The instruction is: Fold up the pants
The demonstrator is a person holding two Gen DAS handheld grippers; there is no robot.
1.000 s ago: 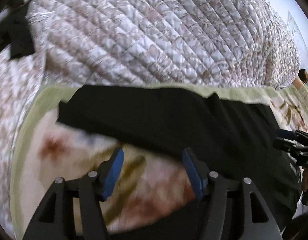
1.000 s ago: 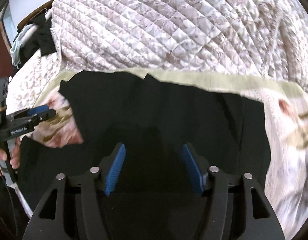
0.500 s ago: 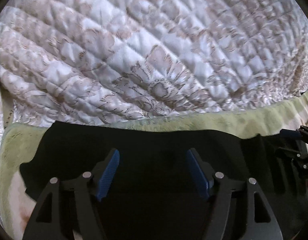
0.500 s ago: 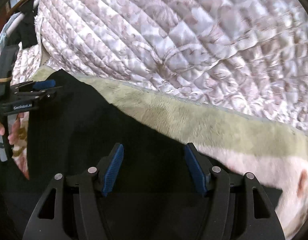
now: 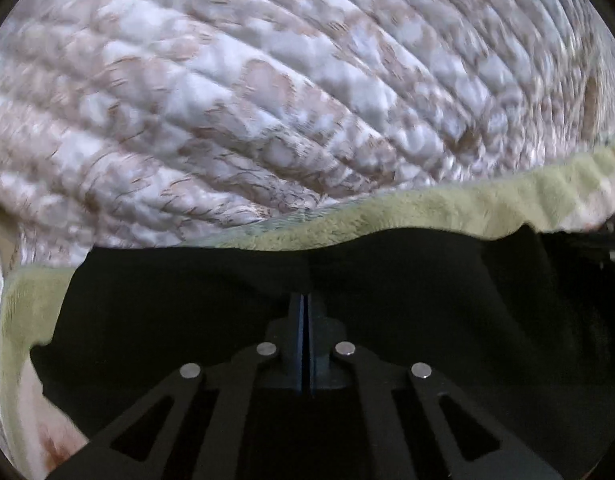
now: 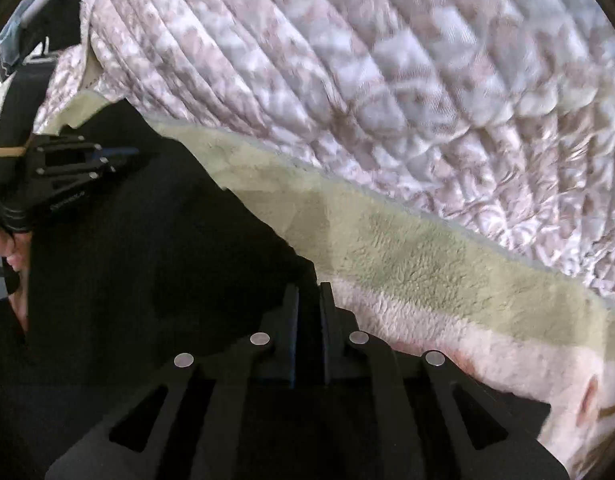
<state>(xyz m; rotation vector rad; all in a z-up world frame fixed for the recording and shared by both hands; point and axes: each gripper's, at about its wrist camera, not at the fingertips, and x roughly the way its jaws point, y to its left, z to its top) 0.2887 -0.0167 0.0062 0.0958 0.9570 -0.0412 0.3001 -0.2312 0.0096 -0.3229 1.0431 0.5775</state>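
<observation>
**Both grippers pinched the far edge of the black pants**

The black pants lay spread on a fleece blanket with a green border, which in turn covered a quilted floral bedspread. Their far edge ran just short of that green border.

The left gripper had its blue pads pressed fully together, with a small ridge of the dark cloth bunched at their tips, so it appeared to hold the pants near the far edge. The right gripper was closing, its pads nearly together on the black fabric right at the corner where the pants met the blanket. In the right wrist view the left gripper showed further along the same edge, a hand on its handle.

The step in hand looked like seizing the far edge to carry it over for a fold. To do it well, each pinch should take only the pants, not the fleece beneath; the right one sat so near the blanket that this deserved a check. Both grips should then rise together, level, keeping the edge taut between them so the fold lands straight.
</observation>
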